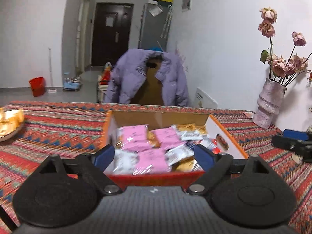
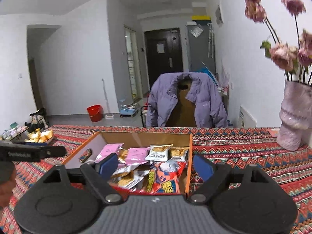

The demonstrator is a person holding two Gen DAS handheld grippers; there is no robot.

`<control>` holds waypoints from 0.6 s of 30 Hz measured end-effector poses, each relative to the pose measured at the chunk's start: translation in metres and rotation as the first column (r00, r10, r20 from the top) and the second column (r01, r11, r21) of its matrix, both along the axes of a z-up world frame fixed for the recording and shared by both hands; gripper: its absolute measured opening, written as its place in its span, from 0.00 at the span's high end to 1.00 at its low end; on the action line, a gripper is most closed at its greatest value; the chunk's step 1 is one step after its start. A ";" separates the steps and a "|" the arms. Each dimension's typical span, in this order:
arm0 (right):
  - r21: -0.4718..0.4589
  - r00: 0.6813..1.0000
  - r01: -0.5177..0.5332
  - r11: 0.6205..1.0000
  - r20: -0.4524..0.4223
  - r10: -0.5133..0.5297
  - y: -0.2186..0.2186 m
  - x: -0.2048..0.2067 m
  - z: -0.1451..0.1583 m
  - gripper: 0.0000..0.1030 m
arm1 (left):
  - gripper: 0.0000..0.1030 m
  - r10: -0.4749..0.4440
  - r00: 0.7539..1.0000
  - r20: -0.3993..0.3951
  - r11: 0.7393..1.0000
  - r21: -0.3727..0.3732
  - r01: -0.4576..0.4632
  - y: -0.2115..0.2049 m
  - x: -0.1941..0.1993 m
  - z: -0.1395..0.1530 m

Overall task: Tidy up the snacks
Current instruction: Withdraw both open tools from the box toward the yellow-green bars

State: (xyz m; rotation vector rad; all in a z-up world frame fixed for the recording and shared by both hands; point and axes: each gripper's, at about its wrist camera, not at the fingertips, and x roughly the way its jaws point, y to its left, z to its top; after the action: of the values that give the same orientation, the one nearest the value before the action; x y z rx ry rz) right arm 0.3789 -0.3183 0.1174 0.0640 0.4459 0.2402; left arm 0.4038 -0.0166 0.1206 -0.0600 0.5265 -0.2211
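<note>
1. Left tool (image 1: 154, 154): blue fingers spread wide, nothing between them; it hangs over the near end of the box.
2. Right tool (image 2: 155, 165): fingers likewise apart and empty, straddling the box's right wall, left finger above the snacks, right finger above the cloth.
3. Box (image 1: 159, 117): open cardboard, orange edges, red near wall; stands on the bench, roughly centred in front of both tools.
4. Snacks, all inside the box: pink packets (image 1: 134, 136), white packets (image 2: 159, 153), a gold-printed packet (image 2: 178, 153), a red and blue bag (image 2: 165, 177) at the near right corner. They lie loosely heaped and overlapping.
5. Bench cloth (image 1: 58, 128): red, orange and blue zigzag pattern, covering the whole bench.
6. Plate of gold-wrapped items (image 1: 9, 122): far left on the bench, well apart from the box.
7. Vase (image 1: 270, 103): pale pink, with dried roses, at the far right edge of the bench.
8. Purple jacket (image 1: 148, 78): draped over a chair behind the bench.
9. Red bucket (image 1: 37, 85): on the floor by the wall.
10. Dark door (image 1: 112, 33): at the far end of the room.
</note>
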 end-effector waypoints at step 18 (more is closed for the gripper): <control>-0.081 0.995 -0.080 0.993 -0.057 0.076 0.013 -0.196 -0.059 0.09 | 0.04 0.151 0.988 0.020 0.987 0.047 -0.152 0.043 -0.243 -0.051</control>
State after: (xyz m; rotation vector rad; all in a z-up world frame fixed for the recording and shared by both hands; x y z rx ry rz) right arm 0.1830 -0.3048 0.0580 -0.0286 0.5124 0.2971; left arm 0.1610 0.0268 0.0700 -0.0505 0.5087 -0.0597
